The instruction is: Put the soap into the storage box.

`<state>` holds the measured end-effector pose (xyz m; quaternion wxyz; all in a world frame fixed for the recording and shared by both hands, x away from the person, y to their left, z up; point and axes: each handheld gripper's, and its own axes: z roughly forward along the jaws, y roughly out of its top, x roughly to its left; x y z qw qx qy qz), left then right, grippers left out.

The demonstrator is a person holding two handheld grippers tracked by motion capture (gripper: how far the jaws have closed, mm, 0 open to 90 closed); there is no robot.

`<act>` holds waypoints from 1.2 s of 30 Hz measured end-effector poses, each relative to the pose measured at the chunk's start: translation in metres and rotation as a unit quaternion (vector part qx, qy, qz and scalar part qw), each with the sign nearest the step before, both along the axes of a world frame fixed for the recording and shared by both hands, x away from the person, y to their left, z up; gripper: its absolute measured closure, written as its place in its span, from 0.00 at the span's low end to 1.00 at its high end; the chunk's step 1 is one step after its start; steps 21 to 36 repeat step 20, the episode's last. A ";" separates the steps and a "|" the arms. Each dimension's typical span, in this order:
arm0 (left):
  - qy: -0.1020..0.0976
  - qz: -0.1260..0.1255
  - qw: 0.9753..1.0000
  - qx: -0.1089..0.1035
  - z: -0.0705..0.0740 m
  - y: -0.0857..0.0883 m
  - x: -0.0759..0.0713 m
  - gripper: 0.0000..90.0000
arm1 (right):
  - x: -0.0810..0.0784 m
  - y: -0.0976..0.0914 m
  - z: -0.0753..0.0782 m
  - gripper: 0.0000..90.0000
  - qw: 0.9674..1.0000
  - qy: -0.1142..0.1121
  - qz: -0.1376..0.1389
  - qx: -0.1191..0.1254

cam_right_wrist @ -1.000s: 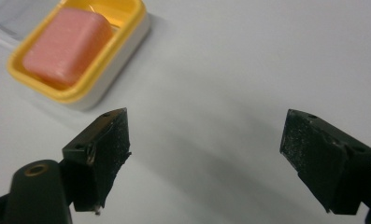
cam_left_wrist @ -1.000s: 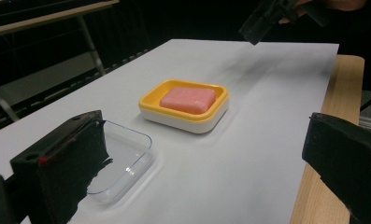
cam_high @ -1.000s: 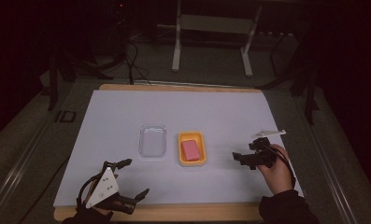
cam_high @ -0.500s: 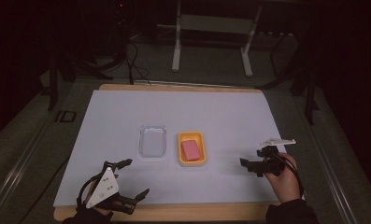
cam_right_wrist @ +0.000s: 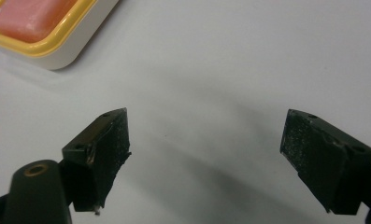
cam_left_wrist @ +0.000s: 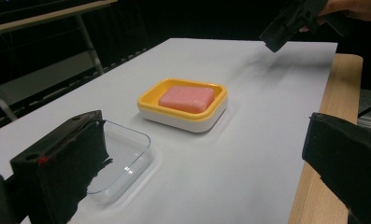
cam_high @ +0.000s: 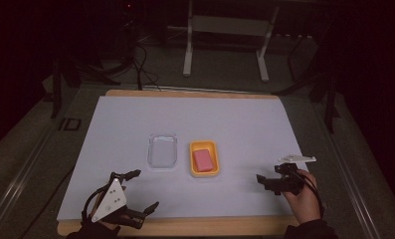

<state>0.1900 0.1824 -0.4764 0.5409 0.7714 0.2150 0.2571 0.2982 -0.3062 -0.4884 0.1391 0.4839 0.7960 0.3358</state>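
Note:
A pink soap bar lies in a yellow soap dish at the middle of the white table sheet. A clear plastic tray sits empty just left of the dish. My left gripper rests open at the near left edge; in its own view its jaws frame the soap bar, the dish and the clear tray. My right gripper hovers open low over bare sheet, right of the dish, nothing between its fingers. The dish shows at that view's top left.
The white sheet covers a wooden table whose edge shows along the near side. Metal stand legs and cables lie on the dark floor beyond the far edge. The other hand's gripper shows at the left gripper view's top right.
My right gripper has drifted toward the near right of the table and sunk closer to the sheet. The left gripper, the dish and the tray have stayed put.

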 end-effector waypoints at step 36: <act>0.003 -0.006 1.000 0.002 0.000 -0.001 0.001 0.01 | 0.003 0.003 -0.005 0.16 0.999 -0.034 0.014 0.036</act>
